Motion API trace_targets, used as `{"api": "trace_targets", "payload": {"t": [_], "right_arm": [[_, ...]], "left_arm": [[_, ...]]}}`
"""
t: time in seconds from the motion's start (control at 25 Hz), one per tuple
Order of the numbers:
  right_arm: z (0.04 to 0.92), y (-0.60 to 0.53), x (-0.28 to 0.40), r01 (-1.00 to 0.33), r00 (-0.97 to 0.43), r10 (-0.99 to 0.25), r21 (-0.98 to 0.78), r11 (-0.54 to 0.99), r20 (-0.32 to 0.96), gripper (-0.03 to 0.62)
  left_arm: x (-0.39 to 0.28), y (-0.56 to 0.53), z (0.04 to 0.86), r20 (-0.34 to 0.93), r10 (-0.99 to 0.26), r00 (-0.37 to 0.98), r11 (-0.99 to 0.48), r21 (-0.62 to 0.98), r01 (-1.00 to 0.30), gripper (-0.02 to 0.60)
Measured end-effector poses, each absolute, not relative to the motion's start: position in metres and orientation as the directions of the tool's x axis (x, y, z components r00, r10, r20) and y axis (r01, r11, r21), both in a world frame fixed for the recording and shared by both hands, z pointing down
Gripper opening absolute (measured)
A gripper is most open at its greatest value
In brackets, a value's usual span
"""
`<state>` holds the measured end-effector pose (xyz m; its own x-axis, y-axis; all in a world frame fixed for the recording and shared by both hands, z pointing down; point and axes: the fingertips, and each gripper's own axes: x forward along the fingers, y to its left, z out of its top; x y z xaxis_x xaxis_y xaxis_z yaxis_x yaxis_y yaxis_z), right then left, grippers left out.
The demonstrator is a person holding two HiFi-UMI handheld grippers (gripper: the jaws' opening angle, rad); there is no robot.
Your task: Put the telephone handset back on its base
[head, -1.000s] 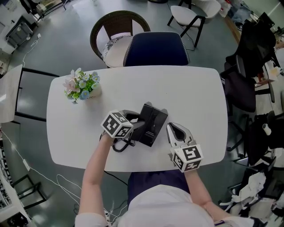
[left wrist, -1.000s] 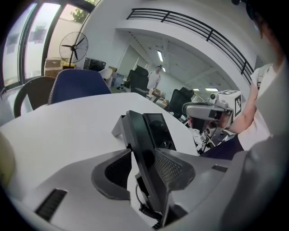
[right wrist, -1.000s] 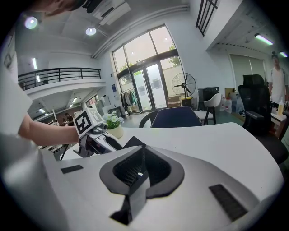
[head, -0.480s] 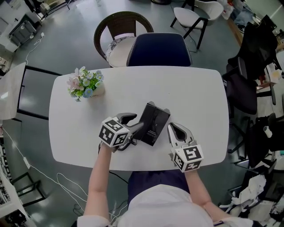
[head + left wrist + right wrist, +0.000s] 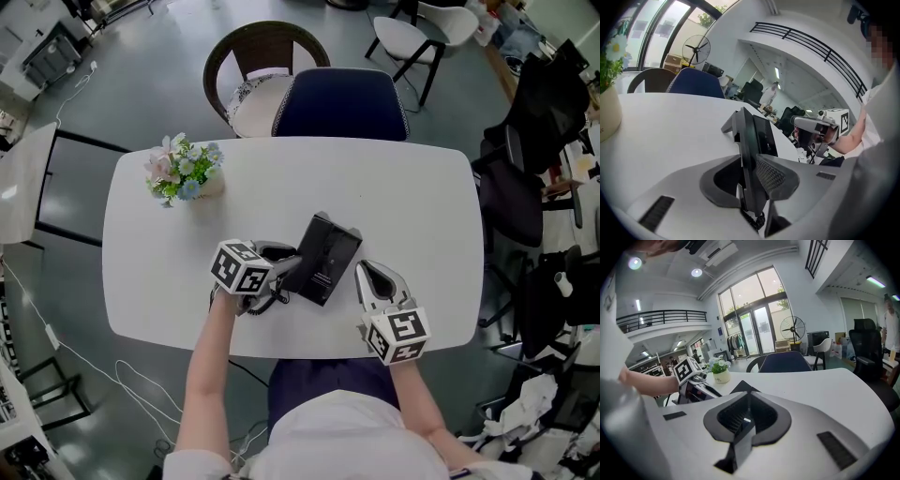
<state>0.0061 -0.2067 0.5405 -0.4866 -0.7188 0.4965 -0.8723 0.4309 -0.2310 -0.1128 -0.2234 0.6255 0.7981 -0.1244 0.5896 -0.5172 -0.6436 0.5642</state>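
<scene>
1. The left gripper (image 5: 750, 164) pinches the handset (image 5: 748, 140) edge-on, its jaws having just been closing in, at the left of the base (image 5: 328, 253), near the table's (image 5: 403, 187) front edge. The right gripper (image 5: 747, 401) rests shut and empty, right of the base.
2. Risk: the narrow edge grip may let the handset twist, or the cord (image 5: 259, 305) may snag and drag the base.
3. Unclear: whether the handset sits in its cradle.

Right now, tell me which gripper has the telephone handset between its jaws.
The left gripper: its jaws have just been closing on the black handset. The right gripper rests apart, jaws together, empty.
</scene>
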Motion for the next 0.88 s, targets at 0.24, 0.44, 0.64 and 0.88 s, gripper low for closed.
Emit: {"api": "trace_targets", "payload": {"t": [0.24, 0.44, 0.64, 0.88], "right_arm": [[0.5418, -0.2063, 0.0113, -0.879, -0.475, -0.722, -0.227, 0.420, 0.503, 0.041], [0.5431, -0.2072, 0.0084, -0.877, -0.477, -0.720, -0.226, 0.423, 0.505, 0.041], [0.5446, -0.2059, 0.0073, -0.876, -0.478, -0.713, -0.223, 0.427, 0.513, 0.041], [0.5470, -0.2038, 0.0099, -0.879, -0.472, -0.711, -0.220, 0.423, 0.521, 0.041]], "left_arm": [[-0.1107, -0.2224, 0.6237, 0.575, -0.075, 0.815, -0.657, 0.586, -0.474, 0.089], [-0.1159, -0.2225, 0.6214, 0.526, -0.074, 0.847, -0.637, 0.629, -0.447, 0.078], [-0.1171, -0.2242, 0.6202, 0.435, -0.051, 0.899, -0.591, 0.712, -0.378, 0.075], [-0.1177, -0.2254, 0.6212, 0.346, -0.052, 0.937, -0.550, 0.773, -0.316, 0.074]]}}
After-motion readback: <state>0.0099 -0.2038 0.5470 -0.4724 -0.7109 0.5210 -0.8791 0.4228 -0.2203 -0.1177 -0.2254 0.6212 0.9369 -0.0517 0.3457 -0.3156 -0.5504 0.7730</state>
